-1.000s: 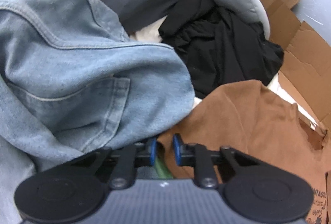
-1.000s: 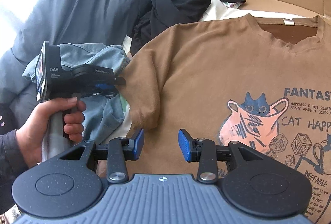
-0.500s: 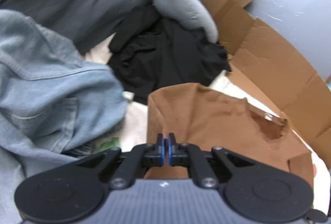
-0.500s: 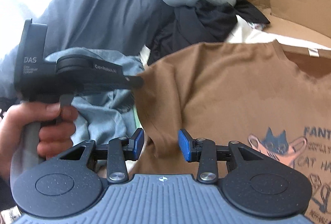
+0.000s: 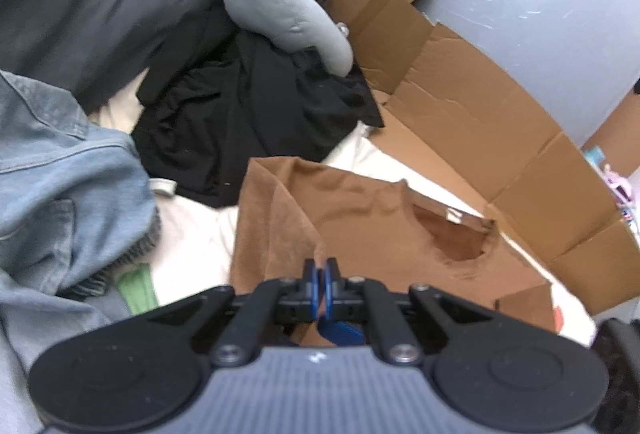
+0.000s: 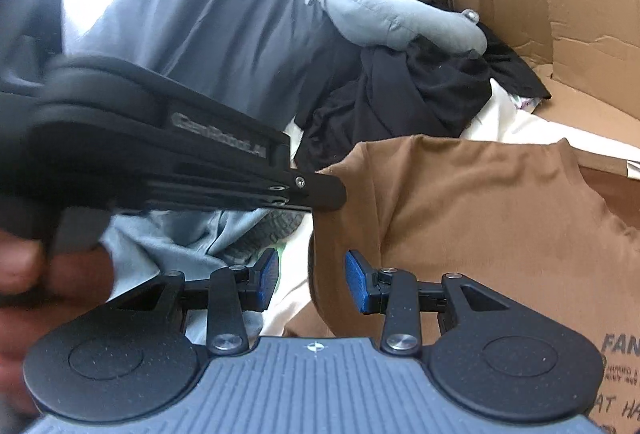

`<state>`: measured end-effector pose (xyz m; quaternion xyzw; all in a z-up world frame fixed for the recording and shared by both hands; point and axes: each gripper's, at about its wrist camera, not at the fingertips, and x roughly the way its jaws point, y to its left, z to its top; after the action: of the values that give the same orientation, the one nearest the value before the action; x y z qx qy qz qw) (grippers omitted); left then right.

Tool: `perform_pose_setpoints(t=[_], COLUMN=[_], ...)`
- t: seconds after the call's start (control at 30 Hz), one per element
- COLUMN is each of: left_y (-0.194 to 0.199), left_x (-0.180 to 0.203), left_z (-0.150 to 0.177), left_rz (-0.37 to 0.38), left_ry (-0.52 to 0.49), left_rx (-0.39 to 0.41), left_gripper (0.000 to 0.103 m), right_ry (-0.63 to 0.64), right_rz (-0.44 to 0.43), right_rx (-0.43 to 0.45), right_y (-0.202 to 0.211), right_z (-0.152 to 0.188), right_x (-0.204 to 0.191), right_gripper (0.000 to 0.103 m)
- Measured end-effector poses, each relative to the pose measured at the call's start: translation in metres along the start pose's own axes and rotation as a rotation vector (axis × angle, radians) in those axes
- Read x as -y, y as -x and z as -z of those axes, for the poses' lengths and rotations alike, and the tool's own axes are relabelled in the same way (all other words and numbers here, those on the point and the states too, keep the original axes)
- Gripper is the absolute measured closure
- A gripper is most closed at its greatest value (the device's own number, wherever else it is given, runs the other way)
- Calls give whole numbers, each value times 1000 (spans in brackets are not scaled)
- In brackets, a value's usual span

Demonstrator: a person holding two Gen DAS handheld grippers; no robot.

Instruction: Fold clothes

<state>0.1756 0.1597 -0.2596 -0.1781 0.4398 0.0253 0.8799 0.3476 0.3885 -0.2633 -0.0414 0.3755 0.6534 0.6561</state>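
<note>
Brown t-shirt (image 6: pixel 480 234) lying on white sheet (image 5: pixel 192 234), sleeve side lifting, beside denim jacket (image 5: pixel 60 173), black garment (image 5: pixel 248 113). Left tongs (image 5: pixel 319 280) clamping shut on sleeve edge. Right tongs (image 6: pixel 312 280) hovering wide open, gripping nothing.

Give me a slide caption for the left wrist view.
Left gripper shut on the brown T-shirt sleeve, lifting it beside denim jacket and black clothes.

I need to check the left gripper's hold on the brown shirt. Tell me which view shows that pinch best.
The left wrist view. There the left gripper has its blue pads shut on a lifted edge of the brown T-shirt. The right wrist view shows the same gripper from the side, its tip at the shirt's sleeve, pads hidden.
</note>
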Motion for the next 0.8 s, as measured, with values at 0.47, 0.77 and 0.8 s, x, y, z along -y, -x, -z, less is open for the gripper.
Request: perform_pose_setpoints(t=[0.47,0.77,0.8], left_y=[-6,-48,-54], left_x=[6,5,5], left_z=[-26,-69,-74], left_rz=[0,-101,-101], left_ry=[-57,-162,-172], left_rx=[43,27,18], left_gripper=[68,68,68], right_ry=[-109,-206,-228], right_rz=[117,157,161], right_rx=[28,14,12], right_y=[-1,12,13], right_z=[-6,5,7], right_x=[42,69,74], right_gripper=[102,102,102])
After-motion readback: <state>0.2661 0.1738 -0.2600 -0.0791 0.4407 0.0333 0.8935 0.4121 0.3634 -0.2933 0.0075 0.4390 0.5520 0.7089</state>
